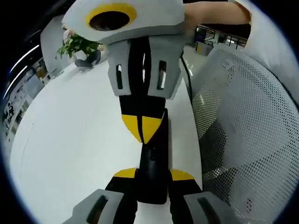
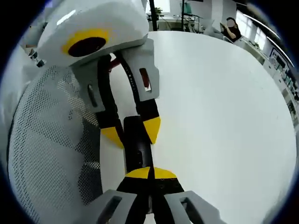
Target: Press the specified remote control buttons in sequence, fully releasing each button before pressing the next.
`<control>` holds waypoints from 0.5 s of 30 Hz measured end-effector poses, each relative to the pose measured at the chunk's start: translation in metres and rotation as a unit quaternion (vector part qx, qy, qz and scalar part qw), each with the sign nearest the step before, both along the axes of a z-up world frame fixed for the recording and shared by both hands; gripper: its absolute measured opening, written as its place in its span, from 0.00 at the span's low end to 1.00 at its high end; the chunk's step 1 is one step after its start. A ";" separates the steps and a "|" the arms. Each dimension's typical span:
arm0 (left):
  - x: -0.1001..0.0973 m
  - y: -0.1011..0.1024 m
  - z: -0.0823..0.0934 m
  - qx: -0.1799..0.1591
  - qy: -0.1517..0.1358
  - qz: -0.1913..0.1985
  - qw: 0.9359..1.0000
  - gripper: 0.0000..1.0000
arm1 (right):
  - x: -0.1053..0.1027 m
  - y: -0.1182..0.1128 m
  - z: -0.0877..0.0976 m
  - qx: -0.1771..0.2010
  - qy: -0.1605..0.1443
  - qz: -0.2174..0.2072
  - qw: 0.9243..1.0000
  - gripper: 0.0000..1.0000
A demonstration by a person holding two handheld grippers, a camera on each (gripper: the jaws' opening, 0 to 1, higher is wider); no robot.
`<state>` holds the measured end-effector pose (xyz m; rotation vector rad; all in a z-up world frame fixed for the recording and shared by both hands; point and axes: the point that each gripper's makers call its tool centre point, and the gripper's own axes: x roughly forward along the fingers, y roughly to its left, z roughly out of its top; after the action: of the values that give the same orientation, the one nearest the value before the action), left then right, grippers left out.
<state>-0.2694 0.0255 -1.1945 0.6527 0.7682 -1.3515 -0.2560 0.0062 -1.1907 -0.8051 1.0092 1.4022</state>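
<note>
A long black remote control point(image 1: 152, 161) lies over the right edge of the white table point(image 1: 70, 140). My left gripper point(image 1: 154, 175) is shut on its near end, one yellow tip on each side. My right gripper point(image 1: 141, 129) comes down from above with its yellow tips together, resting on the remote's top face. In the right gripper view, my right gripper point(image 2: 150, 173) stands shut, tips touching the remote point(image 2: 135, 144). Beyond them, the left gripper point(image 2: 133, 132) clamps the remote's far end. The buttons are too dark to make out.
A white mesh chair back point(image 1: 243, 116) stands close beside the table edge, also as the chair back point(image 2: 46, 140). A potted plant point(image 1: 77, 44) sits at the table's far end. A person's arm point(image 1: 219, 11) reaches in above. Broad bare table point(image 2: 224, 116) spreads out beside the remote.
</note>
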 end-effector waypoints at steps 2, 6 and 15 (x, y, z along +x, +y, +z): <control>0.000 0.000 0.000 -0.001 0.001 0.000 1.000 0.22 | 0.000 -0.001 0.000 -0.004 0.002 0.001 1.000 0.00; 0.000 0.000 0.000 -0.004 0.001 0.001 1.000 0.22 | 0.001 -0.001 0.001 0.031 -0.012 -0.019 0.999 0.00; 0.000 0.000 0.001 -0.013 0.000 0.008 1.000 0.22 | 0.000 0.001 0.012 0.078 -0.011 -0.077 0.994 0.00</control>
<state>-0.2695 0.0260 -1.1937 0.6249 0.7527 -1.3448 -0.2563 0.0069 -1.1786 -0.6125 0.9129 1.3189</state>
